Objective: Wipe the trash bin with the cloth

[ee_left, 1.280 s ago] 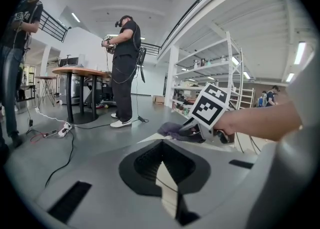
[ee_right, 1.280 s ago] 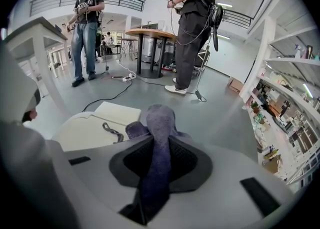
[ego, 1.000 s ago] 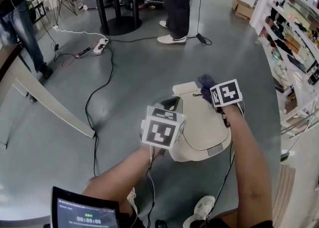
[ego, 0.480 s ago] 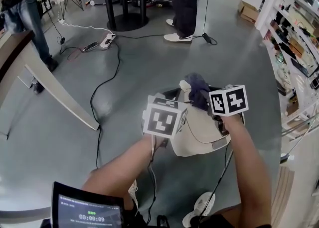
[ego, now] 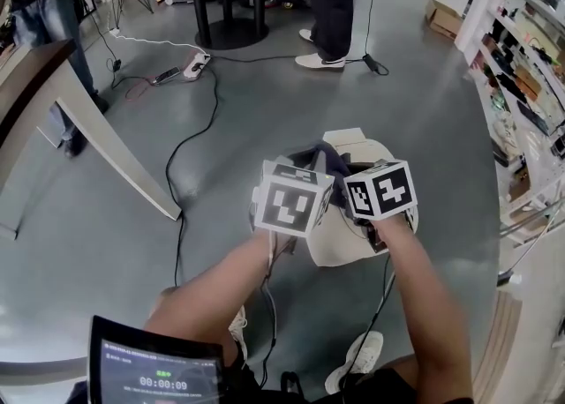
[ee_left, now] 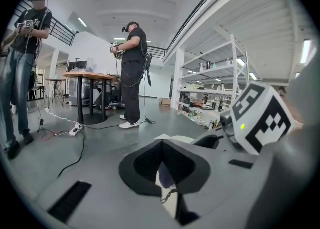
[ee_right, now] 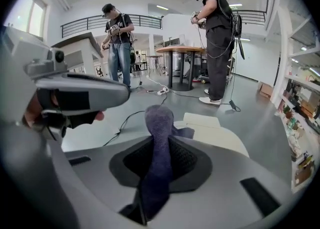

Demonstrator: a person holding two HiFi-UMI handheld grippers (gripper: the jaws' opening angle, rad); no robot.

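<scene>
Head view, middle: left gripper and right gripper side by side over the cream trash bin, with the purple cloth on top.

Left gripper view, bottom middle: jaws nearly together, only a thin slit.

Right gripper view, bottom middle: jaws pinching the cloth, trash bin behind.

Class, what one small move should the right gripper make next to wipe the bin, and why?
Probably tip the right gripper down so the dark purple cloth pinched in its closed jaws presses onto the cream plastic trash bin. The cloth stands up beyond the jaws with the bin's lid just ahead and below, and contact isn't clearly visible yet.
</scene>
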